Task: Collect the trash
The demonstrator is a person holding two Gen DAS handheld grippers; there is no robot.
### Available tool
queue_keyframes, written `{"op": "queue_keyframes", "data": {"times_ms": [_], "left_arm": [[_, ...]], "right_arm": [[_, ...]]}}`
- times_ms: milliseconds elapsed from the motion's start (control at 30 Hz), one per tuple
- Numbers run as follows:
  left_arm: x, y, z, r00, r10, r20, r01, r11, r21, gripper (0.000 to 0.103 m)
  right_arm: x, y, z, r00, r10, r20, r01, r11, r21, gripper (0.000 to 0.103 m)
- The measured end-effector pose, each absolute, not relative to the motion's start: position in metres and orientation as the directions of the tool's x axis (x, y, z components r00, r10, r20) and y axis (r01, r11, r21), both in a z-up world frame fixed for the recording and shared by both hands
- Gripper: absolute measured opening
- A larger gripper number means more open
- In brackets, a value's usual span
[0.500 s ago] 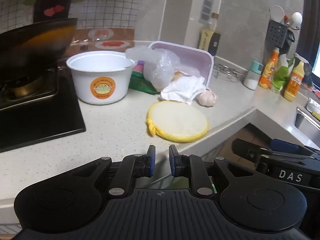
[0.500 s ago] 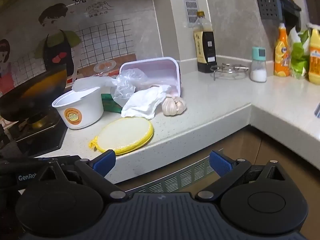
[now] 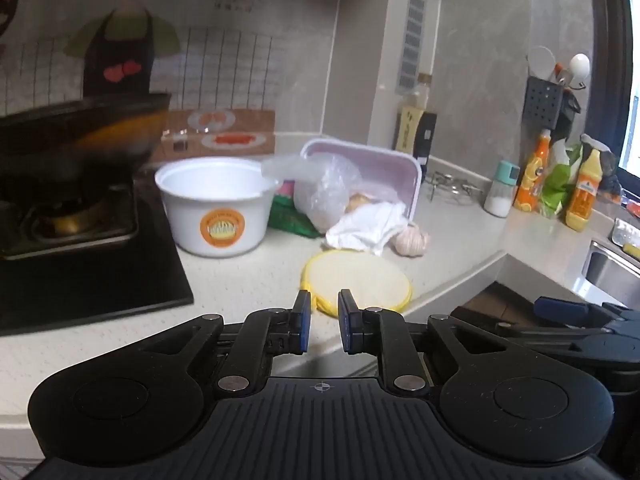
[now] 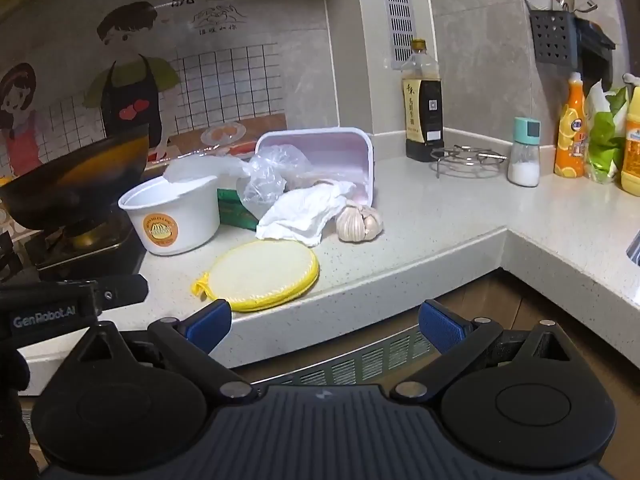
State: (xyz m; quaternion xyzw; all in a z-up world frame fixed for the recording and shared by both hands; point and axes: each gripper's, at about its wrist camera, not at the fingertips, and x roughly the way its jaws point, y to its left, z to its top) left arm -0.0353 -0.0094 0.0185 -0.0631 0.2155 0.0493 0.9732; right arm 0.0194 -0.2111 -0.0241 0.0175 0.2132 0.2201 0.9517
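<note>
Now nearer the tissue (image 4: 304,212) heaped with bag (image 4: 268,178) and bowl (image 4: 176,216) mid-counter behind the front-edge pad (image 4: 260,274): left gripper (image 3: 323,322) nearly together, empty; right gripper (image 4: 325,326) wide apart, ready to collect.

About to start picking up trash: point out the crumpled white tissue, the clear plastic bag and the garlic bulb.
crumpled white tissue (image 4: 304,212), right wrist view, middle of its folds.
clear plastic bag (image 4: 270,178), right wrist view, its bunched centre.
garlic bulb (image 4: 356,222), right wrist view, its front cloves.

Bowl (image 4: 176,220) left of tissue (image 4: 306,210), garlic (image 4: 359,222) right, round pad (image 4: 262,276) in front
</note>
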Motion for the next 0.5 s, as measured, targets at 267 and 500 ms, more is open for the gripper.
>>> {"op": "queue_keyframes", "data": {"times_ms": [267, 500], "left_arm": [[-0.042, -0.009, 0.03, 0.898, 0.071, -0.434, -0.127, 0.987, -0.103, 0.019], [-0.044, -0.008, 0.03, 0.891, 0.074, -0.449, -0.134, 0.985, -0.104, 0.019]], "right_arm": [[0.011, -0.206, -0.007, 0.817, 0.455, -0.355, -0.443, 0.889, 0.12, 0.101], [0.01, -0.204, -0.01, 0.809, 0.46, -0.365, -0.448, 0.885, 0.123, 0.101]]}}
